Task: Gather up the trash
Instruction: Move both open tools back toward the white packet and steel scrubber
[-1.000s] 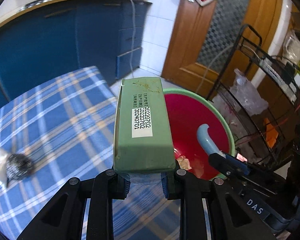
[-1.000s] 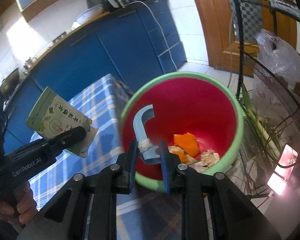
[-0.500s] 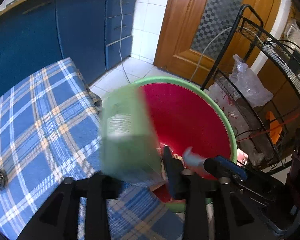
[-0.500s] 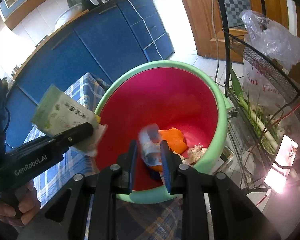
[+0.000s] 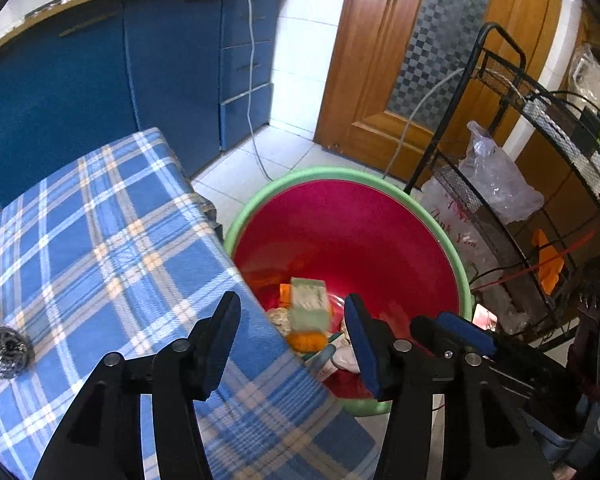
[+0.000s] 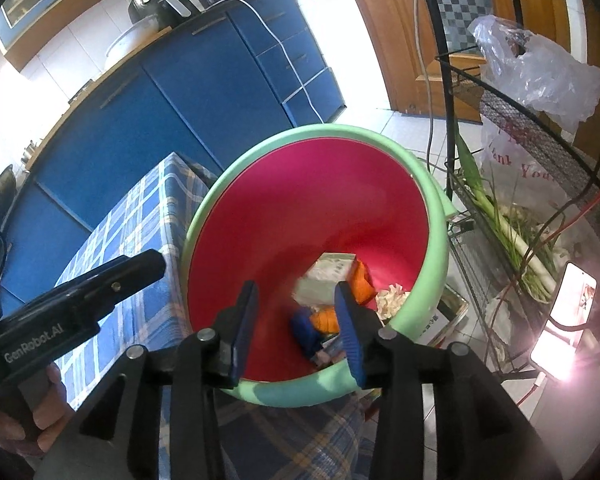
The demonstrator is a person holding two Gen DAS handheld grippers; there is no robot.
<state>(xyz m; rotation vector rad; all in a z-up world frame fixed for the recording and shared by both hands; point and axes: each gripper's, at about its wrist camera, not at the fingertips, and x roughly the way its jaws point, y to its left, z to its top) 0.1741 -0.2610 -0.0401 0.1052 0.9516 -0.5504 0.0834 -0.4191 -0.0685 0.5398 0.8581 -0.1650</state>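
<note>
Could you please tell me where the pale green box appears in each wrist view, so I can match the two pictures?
Left wrist: green box lies low in the bin, between the fingers.
Right wrist: box lies at the bin's bottom, beside orange scraps.
Shared landmark: the bin's green rim.

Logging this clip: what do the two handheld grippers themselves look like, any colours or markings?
Both are black plastic with silver screws at the joints. The left gripper and right gripper have flat fingers lined with blue pads. In the right wrist view, the left one's body carries white "GenRobot.AI" lettering. No cables are visible on them.
</note>
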